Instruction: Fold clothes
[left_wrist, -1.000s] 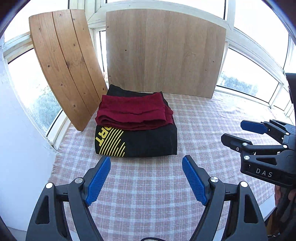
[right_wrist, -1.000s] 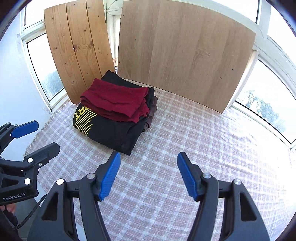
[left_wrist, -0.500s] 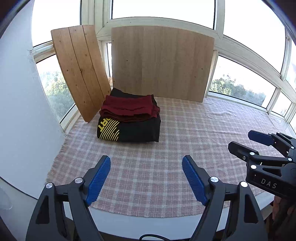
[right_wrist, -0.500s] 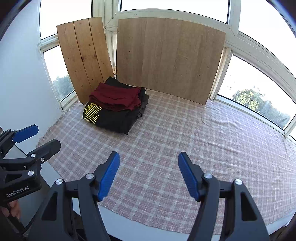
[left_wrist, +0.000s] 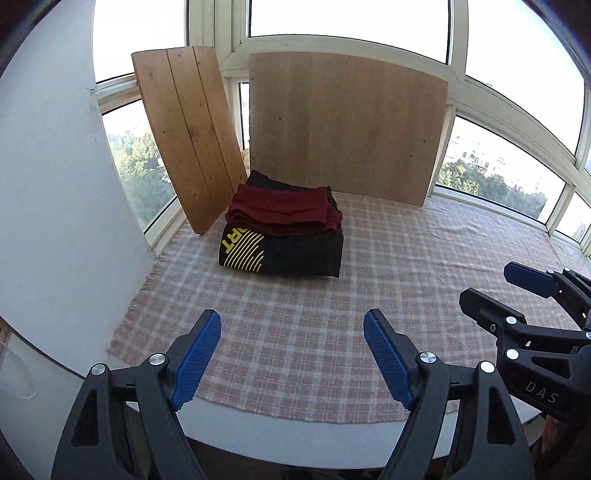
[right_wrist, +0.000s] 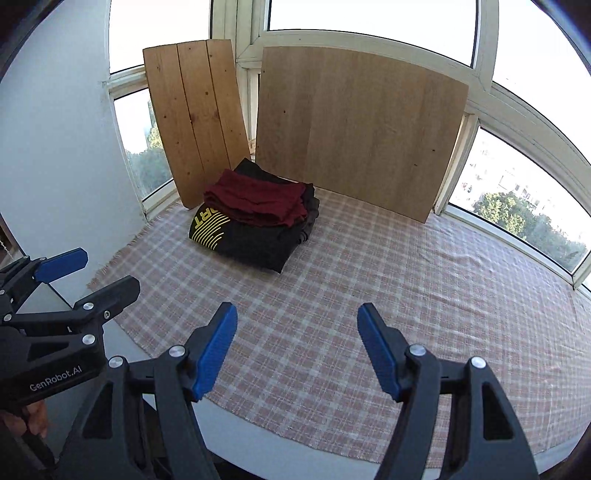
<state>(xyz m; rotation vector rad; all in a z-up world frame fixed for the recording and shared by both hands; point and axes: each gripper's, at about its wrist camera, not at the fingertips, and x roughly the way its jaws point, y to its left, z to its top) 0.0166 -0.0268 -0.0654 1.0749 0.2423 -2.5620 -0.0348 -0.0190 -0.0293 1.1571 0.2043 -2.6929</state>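
Beside the slatted board (left_wrist: 186, 136), the soft, light maroon garment (left_wrist: 282, 211) is lying folded atop the black garment (left_wrist: 291, 253), so you're best pinching folded edges, while your left gripper (left_wrist: 291, 354) and right gripper (right_wrist: 297, 349) are both gaping empty.

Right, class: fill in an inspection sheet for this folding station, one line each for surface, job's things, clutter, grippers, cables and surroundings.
Surface: checked cloth covers the table, lying flat, fringed at its left edge.
Job's things: folded maroon garment stacked on the folded black garment with yellow print, at the far left.
Clutter: nothing seen.
Grippers: left gripper and right gripper both open, nothing between the jaws, over the table's near edge.
Cables: nothing seen.
Surroundings: plank board and wide wooden panel lean against the windows.
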